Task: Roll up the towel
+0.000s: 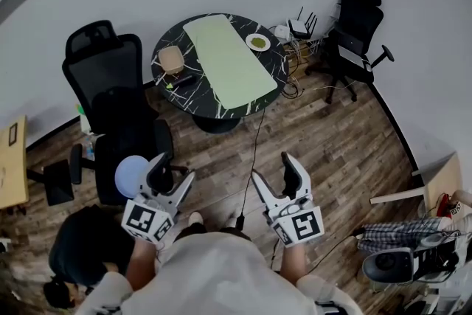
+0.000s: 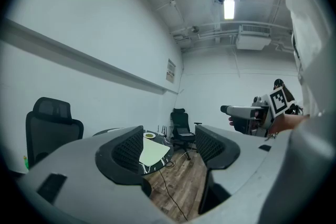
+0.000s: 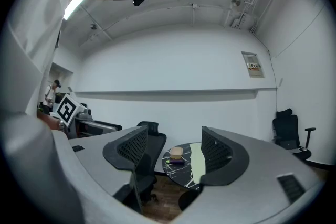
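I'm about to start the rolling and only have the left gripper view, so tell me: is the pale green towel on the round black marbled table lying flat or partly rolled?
Observer: The head view shows the pale green towel lying flat across the round black marbled table, neither end rolled.
Operator: Anything beside it that my jaw hides?
Observer: A tan rounded box sits on the table, apart from the towel, on the side nearer the black office chair.
Operator: And the right gripper?
Observer: The right gripper has its jaws apart and empty, held over the wood floor, short of the table.
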Tool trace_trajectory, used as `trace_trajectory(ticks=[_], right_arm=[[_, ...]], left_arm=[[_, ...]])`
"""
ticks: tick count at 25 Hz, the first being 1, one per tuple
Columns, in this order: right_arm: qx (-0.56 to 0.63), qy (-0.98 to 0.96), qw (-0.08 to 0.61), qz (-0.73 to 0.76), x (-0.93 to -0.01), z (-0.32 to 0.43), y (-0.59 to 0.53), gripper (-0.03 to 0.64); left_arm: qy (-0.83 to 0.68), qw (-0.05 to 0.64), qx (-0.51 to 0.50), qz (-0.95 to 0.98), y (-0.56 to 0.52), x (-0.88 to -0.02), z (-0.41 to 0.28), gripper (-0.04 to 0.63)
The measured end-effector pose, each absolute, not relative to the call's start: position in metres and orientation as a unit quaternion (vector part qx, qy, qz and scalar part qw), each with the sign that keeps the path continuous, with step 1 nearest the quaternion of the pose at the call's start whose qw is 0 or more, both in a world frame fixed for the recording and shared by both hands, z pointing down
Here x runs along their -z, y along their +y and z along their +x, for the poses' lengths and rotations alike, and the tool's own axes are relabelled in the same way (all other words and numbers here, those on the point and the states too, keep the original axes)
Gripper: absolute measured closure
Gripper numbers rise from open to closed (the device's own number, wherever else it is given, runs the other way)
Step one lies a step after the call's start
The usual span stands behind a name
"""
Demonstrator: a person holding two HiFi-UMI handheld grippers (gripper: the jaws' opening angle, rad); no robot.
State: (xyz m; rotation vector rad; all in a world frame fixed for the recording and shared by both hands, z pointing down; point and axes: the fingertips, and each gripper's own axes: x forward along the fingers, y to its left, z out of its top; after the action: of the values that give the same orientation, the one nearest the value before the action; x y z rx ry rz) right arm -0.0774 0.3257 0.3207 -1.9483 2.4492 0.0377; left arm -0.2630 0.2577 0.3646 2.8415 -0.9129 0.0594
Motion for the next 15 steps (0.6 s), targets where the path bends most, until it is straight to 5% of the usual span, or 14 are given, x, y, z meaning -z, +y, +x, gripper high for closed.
trace_trajectory(ticks=[15], right_arm=[[-0.008, 0.788, 0.002, -0.616, -0.3241, -0.0688, 0.3309, 0.33]], left_arm=[[-0.311, 0.081, -0.031, 0.946, 0.2641, -0.368, -0.2556, 0.308]])
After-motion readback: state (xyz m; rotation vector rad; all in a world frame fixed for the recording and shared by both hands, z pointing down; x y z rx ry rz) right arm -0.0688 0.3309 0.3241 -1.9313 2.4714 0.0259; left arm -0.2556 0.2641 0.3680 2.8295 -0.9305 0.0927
